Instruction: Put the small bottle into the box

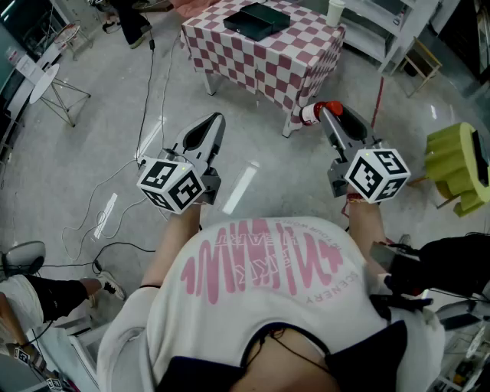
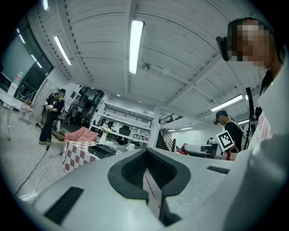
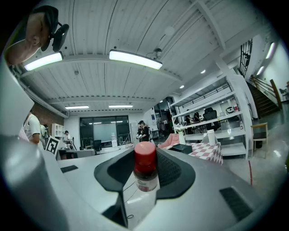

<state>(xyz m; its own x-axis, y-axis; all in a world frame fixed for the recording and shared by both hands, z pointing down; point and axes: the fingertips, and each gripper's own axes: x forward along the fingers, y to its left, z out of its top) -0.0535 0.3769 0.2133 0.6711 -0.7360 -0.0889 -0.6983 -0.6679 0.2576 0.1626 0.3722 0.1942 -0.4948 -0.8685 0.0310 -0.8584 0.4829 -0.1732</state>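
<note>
We see the right gripper (image 1: 325,115) clamped on the small red-capped bottle (image 3: 145,168). The bottle's long axis runs crosswise to the jaws, and its cap stands clear above the pads. The left gripper (image 1: 211,126) hangs empty, jaws a little apart. The flat black box (image 1: 256,20) lies well apart from the bottle, far ahead and a little to its left, on the table with the pink-and-white checked cloth (image 1: 298,65), so we judge that the right gripper must carry the bottle forward. We cannot make out whether the box is open, and the table's far edge is cut off.
</note>
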